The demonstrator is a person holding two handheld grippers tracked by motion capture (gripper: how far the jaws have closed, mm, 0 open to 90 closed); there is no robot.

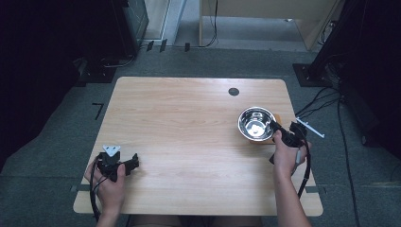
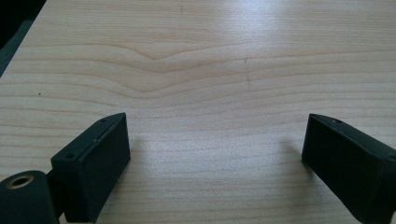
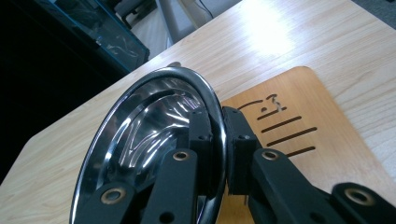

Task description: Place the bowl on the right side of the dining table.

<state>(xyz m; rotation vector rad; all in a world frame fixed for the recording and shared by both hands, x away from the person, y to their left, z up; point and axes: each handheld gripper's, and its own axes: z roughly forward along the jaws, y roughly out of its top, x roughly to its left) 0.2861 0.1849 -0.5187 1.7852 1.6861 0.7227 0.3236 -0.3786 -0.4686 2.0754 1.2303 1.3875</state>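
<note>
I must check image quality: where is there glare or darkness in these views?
High view: dark surroundings, bright reflection inside the steel bowl. Left gripper view: soft glare on the table. Right gripper view: strong glare on the table, far corner.

Mostly hidden beneath steel bowl: wooden board, engraved marks too small to read. Cut off at lower edge in right gripper view: bowl rim. Cropped at frame bottom: both forearms.
</note>
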